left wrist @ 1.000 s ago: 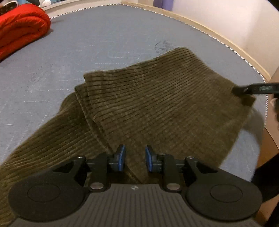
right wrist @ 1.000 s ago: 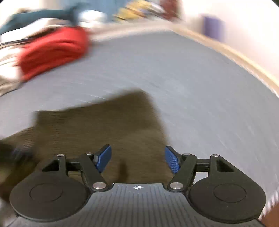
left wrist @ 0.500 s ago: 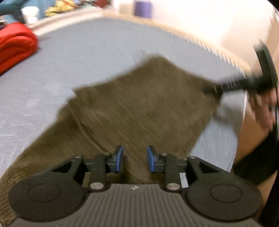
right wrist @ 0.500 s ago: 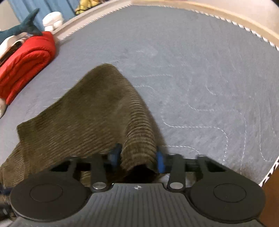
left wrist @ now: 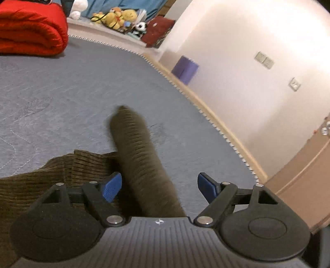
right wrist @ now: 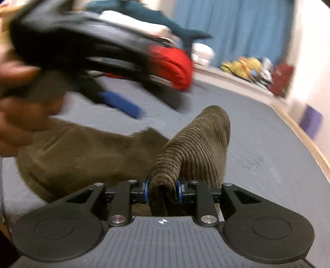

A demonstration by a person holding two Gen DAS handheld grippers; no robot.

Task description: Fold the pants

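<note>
The olive corduroy pants (right wrist: pixel 82 156) lie partly folded on the grey mattress (right wrist: pixel 268 154). My right gripper (right wrist: pixel 162 190) is shut on a bunched edge of the pants, and a raised ridge of cloth (right wrist: pixel 198 144) runs forward from it. My left gripper (left wrist: pixel 159 186) is open, with a lifted strip of the pants (left wrist: pixel 140 160) passing between its fingers; no pad touches it. In the right wrist view the left gripper (right wrist: pixel 121 104) appears blurred at upper left, held in a hand above the pants.
A rolled red blanket (left wrist: pixel 31 31) lies at the far left of the mattress. Stuffed toys (left wrist: pixel 121 18) and a purple box (left wrist: pixel 184 69) sit beyond its stitched edge (left wrist: pixel 206 115). A white wall is at the right, a blue curtain (right wrist: pixel 237 31) behind.
My left gripper has opened wide and swung up to the right. My right gripper, shut on the pants edge since half a second ago, has lifted it and turned toward the left gripper.
</note>
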